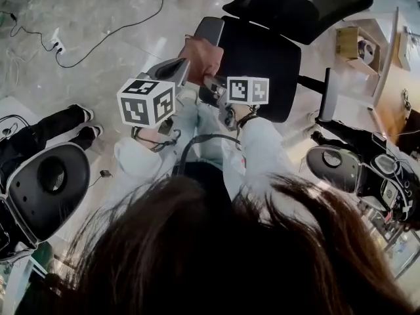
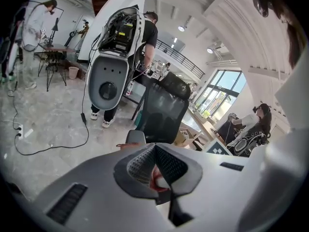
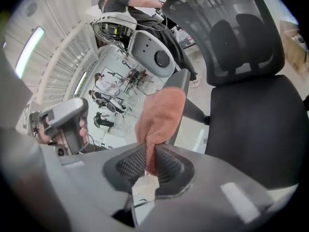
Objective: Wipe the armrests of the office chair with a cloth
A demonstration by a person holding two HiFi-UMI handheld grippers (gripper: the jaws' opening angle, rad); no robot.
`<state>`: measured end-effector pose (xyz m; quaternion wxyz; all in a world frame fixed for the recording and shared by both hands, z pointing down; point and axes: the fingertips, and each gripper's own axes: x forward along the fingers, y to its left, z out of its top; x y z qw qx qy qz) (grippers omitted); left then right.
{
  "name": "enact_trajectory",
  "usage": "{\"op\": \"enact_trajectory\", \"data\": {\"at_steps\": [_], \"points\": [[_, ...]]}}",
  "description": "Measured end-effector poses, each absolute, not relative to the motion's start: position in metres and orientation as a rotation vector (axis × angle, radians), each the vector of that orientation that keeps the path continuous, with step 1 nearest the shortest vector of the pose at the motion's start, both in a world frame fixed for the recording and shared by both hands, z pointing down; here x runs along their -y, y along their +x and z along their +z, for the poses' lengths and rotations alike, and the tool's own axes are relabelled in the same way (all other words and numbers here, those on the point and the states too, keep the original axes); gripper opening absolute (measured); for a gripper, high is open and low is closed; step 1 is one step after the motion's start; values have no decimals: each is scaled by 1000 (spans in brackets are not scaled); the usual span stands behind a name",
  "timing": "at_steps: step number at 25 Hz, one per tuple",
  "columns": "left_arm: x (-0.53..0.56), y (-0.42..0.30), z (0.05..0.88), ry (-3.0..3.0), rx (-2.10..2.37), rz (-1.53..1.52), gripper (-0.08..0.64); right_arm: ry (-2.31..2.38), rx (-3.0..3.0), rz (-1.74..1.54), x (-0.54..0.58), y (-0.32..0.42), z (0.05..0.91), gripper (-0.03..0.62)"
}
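A black mesh office chair [image 1: 259, 64] stands in front of me. A salmon-pink cloth [image 1: 200, 58] lies draped over its grey left armrest [image 1: 210, 28]. My right gripper [image 1: 213, 83] is shut on the cloth's near end; in the right gripper view the cloth [image 3: 161, 112] rises from the closed jaws [image 3: 146, 151] and covers the armrest [image 3: 177, 83]. My left gripper [image 1: 184, 64] hovers just left of the cloth, with its jaws [image 2: 153, 149] shut. A small reddish and white bit shows behind its pads; I cannot tell what it is. The chair's right armrest [image 1: 328, 94] is bare.
White-shelled robot units stand at the left [image 1: 46, 182] and the right [image 1: 335, 166]. A person's legs [image 1: 62, 126] are at the left. A black cable [image 1: 105, 35] runs across the floor. A cardboard box [image 1: 357, 44] sits on a desk at the far right.
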<state>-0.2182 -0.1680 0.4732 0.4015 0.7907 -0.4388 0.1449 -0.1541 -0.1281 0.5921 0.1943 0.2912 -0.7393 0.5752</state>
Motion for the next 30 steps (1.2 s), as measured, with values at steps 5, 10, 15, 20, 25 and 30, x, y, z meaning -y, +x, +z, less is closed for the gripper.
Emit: {"op": "enact_trajectory", "data": {"at_steps": [5,10,15,20,25,30], "points": [[171,-225,472,1976,1132,369,2,794,2059,1634,114,-150,592,38],[166,-213,475,1994,1089,400,2,851,2075,1593,143,-142,594,38],[155,-205,487,1976,1060,433,2,957,2076,1546,207,-133,606,38],[149,-201,493,1967,1041,453,2,1105,2036,1482,269,-117,614,38],[156,-202,494,1980,1049,453,2,1249,1978,1492,306,-99,624,38],[161,-207,494,1984,1054,456,2,1237,1975,1527,298,-103,629,38]]}}
